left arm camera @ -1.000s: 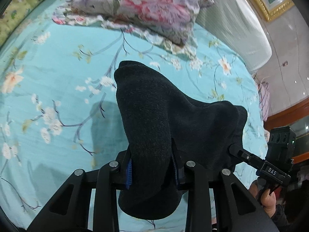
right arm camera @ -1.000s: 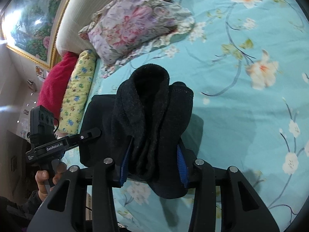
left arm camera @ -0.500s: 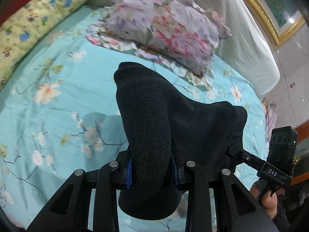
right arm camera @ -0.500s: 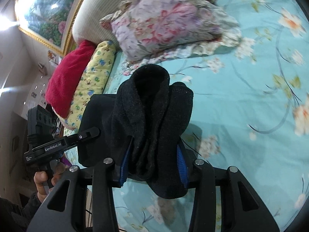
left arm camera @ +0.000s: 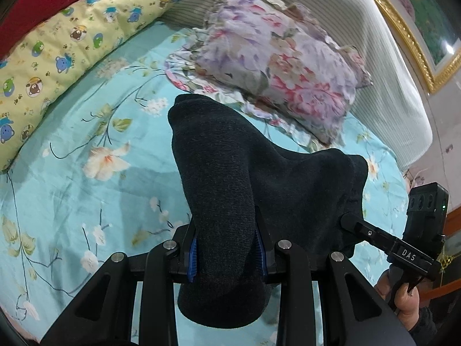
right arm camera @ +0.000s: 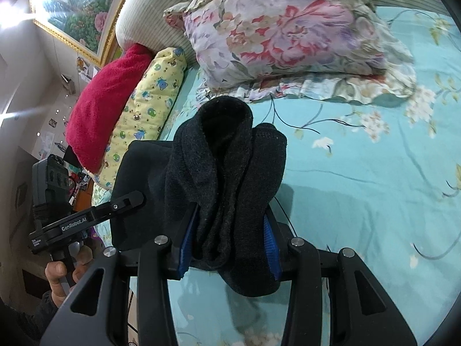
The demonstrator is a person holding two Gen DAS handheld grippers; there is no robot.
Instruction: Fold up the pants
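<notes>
The pants (left arm camera: 230, 190) are dark charcoal knit fabric, held up above the turquoise floral bed sheet (left arm camera: 72, 178). My left gripper (left arm camera: 226, 255) is shut on a bunched fold of them. My right gripper (right arm camera: 229, 248) is shut on another bunched edge of the pants (right arm camera: 227, 173). The fabric stretches between the two grippers. The right gripper also shows at the right of the left wrist view (left arm camera: 374, 235), and the left gripper at the left of the right wrist view (right arm camera: 115, 207). The lower part of the pants is hidden behind the fingers.
A floral pillow (left arm camera: 282, 66) lies at the head of the bed. A yellow cartoon-print bolster (left arm camera: 57, 43) and a red blanket (right arm camera: 106, 103) lie along the left side. A striped white headboard (left arm camera: 374, 57) and a gold-framed painting (right arm camera: 77, 5) stand behind.
Both grippers have moved with the pants toward the head of the bed; the pillow, bolster and headboard now show nearer and larger. Both grips are unchanged.
</notes>
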